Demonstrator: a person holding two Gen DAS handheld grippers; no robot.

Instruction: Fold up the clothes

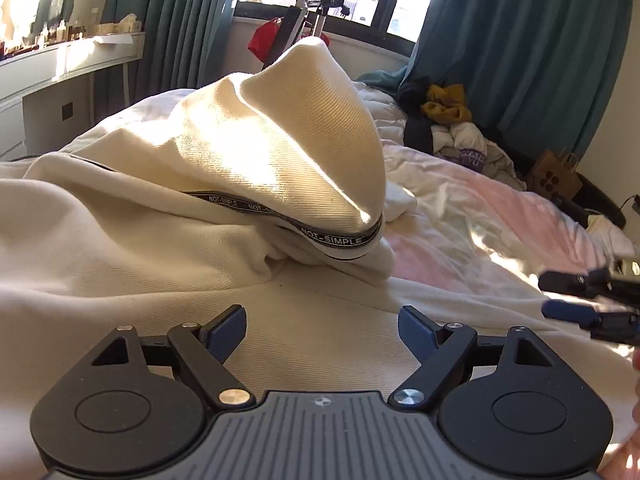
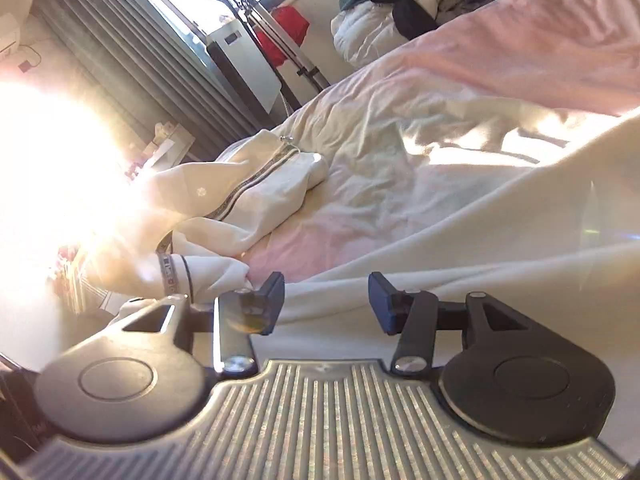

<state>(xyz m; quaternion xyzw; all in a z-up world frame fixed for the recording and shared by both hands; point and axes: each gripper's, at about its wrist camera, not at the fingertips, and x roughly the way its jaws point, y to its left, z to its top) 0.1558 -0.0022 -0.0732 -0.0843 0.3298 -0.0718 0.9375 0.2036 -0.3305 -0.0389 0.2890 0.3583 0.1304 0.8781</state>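
My left gripper hangs spread and empty over the cream garment heaped on the bed. My right gripper is half spread, holding nothing. The cloth looks soft and limp; I'd pinch its banded hem.

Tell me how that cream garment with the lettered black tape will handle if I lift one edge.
The cream garment looks thick but floppy: it lies in soft peaks and folds, so it would probably sag and trail. Its twill-like weave suggests decent grip. The taped edge may be slightly firmer.
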